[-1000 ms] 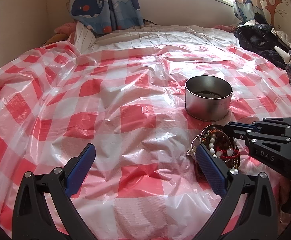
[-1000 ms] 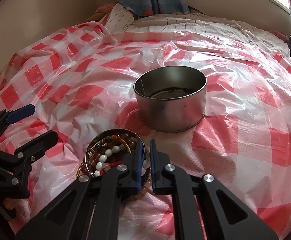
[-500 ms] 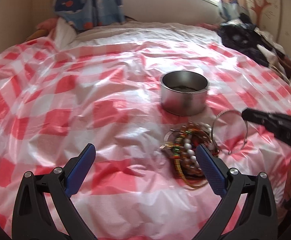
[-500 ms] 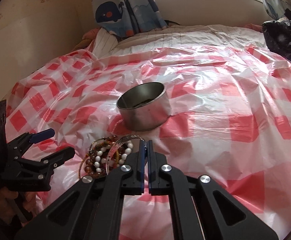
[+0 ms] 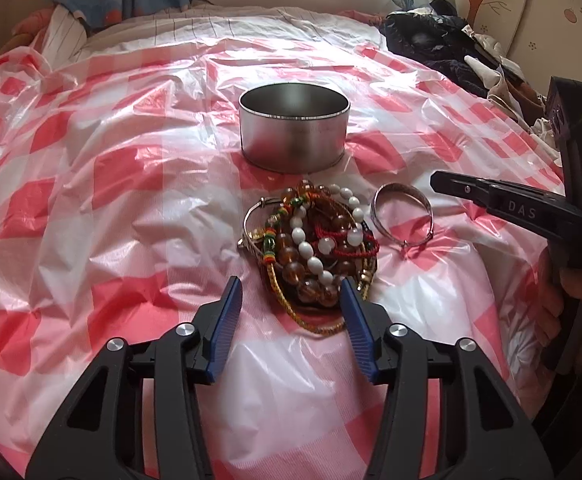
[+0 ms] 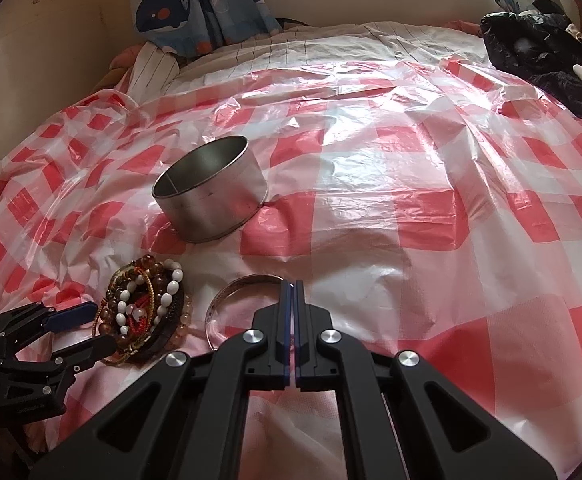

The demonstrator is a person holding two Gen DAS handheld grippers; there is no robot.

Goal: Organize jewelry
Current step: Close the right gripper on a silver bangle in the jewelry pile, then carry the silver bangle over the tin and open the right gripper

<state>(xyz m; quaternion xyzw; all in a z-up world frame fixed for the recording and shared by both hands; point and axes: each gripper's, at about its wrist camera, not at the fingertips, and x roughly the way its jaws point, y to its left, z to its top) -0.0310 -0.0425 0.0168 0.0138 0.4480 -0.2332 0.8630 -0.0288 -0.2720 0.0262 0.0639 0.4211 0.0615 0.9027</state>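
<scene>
A heap of beaded bracelets (image 5: pixel 315 240) (image 6: pixel 147 300) lies on the red-checked plastic cloth, just in front of a round metal tin (image 5: pixel 294 132) (image 6: pixel 211 188). My left gripper (image 5: pixel 291 286) (image 6: pixel 99 328) is low over the heap's near edge. Its jaws are closing, with the gold cord and amber beads between the blue pads (image 5: pixel 229 320), which do not press on them. My right gripper (image 6: pixel 289 282) (image 5: pixel 435 180) is shut, and its tips meet the far rim of a silver bangle (image 5: pixel 401 190) (image 6: pixel 219 308). The bangle sits tilted, right of the heap, its clasp end on the cloth.
The cloth (image 5: pixel 111 200) covers a bed and is crumpled all over. Dark clothes (image 5: pixel 431 40) (image 6: pixel 539 52) are piled at the far right. A whale-print curtain (image 6: pixel 195 4) hangs by the wall at the back. A hand (image 5: pixel 563 300) grips the right tool.
The right gripper drew the silver bangle out of the heap and off to the right. The left gripper tipped down, came closer to the heap, and its jaws narrowed.
</scene>
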